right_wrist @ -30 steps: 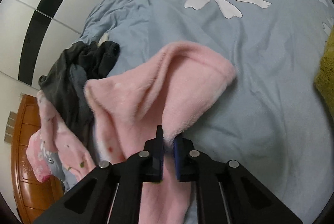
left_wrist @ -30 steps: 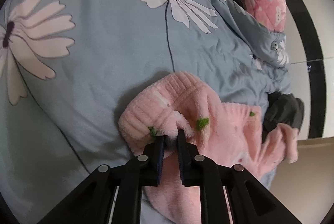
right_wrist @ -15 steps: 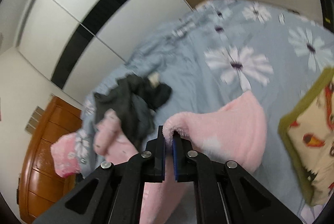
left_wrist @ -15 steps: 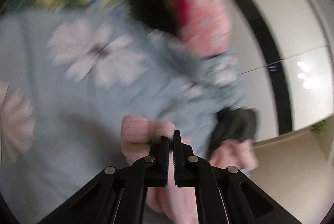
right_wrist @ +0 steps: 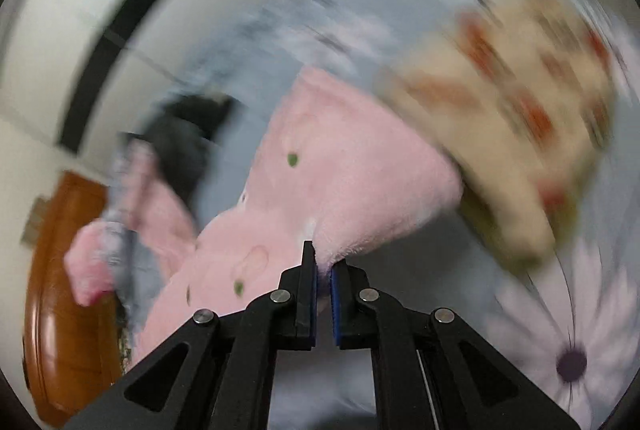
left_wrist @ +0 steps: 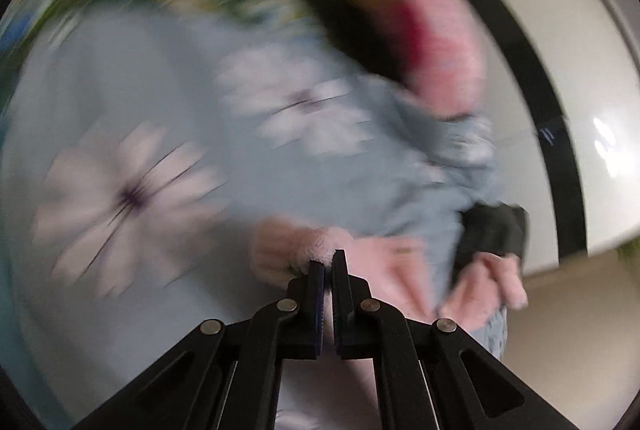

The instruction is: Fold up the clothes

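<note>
Claws, left [left_wrist: 327, 262] and right [right_wrist: 322, 262], each pinch an edge of the pink fleece [right_wrist: 352, 165] lifted over the bed [left_wrist: 168, 77]; I'd hold both edges level and taut, so it lays flat.

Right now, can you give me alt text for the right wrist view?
The right gripper is clamped on the edge of a fluffy pink garment held above a blue flowered bedspread. A patterned cushion sits right; dark clothing lies left. The picture is motion-blurred.

One pink fleece garment [right_wrist: 348, 169], one dark garment [right_wrist: 188, 133], one patterned cushion [right_wrist: 512, 109], two grippers.
</note>
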Tool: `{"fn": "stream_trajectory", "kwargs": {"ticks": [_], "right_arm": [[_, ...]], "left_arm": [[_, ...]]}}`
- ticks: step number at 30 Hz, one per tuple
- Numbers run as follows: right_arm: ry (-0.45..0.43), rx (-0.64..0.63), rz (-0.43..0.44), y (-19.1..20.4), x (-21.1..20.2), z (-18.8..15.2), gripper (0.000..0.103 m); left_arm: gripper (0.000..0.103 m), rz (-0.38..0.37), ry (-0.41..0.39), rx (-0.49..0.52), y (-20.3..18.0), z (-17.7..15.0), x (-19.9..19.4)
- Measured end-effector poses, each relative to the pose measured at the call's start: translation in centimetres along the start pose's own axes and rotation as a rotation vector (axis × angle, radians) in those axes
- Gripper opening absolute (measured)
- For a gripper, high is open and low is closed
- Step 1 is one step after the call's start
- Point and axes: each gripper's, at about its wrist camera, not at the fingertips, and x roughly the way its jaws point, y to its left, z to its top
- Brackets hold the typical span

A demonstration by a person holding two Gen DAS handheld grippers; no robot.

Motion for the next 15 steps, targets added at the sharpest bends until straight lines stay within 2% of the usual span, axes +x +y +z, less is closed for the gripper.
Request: {"fn": "stream_trajectory", "kwargs": {"ticks": [2, 4, 7, 12, 15], "right_arm": [[0.026, 0.072, -0.021, -2.3, 0.6, -0.9, 0.005], [0.036, 0.076, -0.042, -2.9, 0.9, -1.2, 0.005], [0.037, 0.053, -0.069, -2.5, 1.0, -0.9, 0.005], [0.037, -0.014, -0.128, -0.7, 0.8, -0.2, 0.007], [0.031, -0.072, -0.179, 0.2, 0.3, 0.3, 0.011]], "left_arm": [[0.003, 0.065, 0.023, -0.066, 4.1, -1.4, 0.1], [0.003, 0.131, 0.046, -0.133, 8.2, -2.7, 0.2], [0.004, 0.147, 0.06, -0.108, 7.8, -2.9, 0.3], [0.007, 0.125, 0.104, -0.081, 5.9, -1.7, 0.0], [0.014, 0.167, 0.106, -0.011, 4.5, -0.7, -0.7]]}}
